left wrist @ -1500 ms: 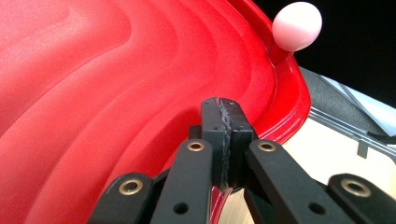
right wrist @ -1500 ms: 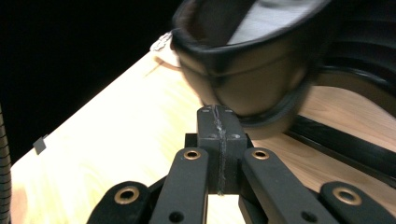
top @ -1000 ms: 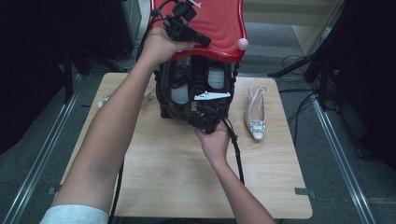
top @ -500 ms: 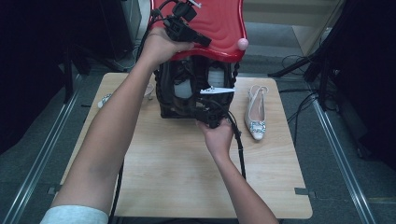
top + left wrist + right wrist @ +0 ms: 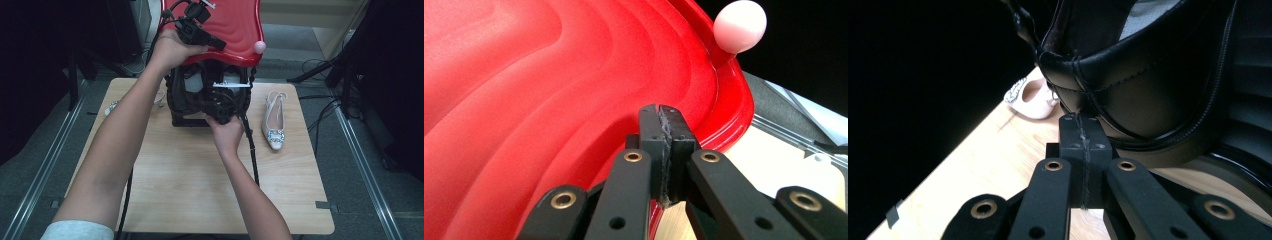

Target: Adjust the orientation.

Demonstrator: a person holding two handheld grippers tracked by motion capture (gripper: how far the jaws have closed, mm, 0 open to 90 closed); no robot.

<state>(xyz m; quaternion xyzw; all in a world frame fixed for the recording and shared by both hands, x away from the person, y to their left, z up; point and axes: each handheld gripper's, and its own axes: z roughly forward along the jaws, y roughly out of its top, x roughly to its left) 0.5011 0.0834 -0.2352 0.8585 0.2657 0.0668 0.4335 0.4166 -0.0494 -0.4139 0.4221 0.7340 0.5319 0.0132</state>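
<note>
In the high view, I am keeping my left claw (image 5: 220, 45) at the near left rim of the red lid (image 5: 230, 25), which is standing raised over the black case (image 5: 177, 100) at twelve o'clock on the table (image 5: 190, 180). The case is lying open towards me. It is holding pale grey shapes (too dim for me to name), and a white strip (image 5: 231, 85) is lying level across its mouth. My right claw (image 5: 220, 107) is sitting at the case's near wall. A pale shoe (image 5: 272, 122) is lying at three o'clock of the case, apart from it.

In the left gripper view, my left claw (image 5: 663, 117) is showing its jaws pressed flat together against the rippled lid (image 5: 524, 100). Whether they are pinching its rim I cannot tell. The lid's pink knob (image 5: 740, 25) is sitting at one o'clock.

In the right gripper view, my right claw (image 5: 1083, 125) is also closed tight with nothing between the jaws, its tip touching the stitched black wall of the case (image 5: 1148, 90). A second pale shoe (image 5: 1030, 97) is lying at eleven o'clock on the table (image 5: 998, 160).

Against a second ago, my right claw is sitting farther in towards the case, and the white strip, tilted then, is now lying higher and level. My left claw, the lid and the pale shoe are staying where they were.
</note>
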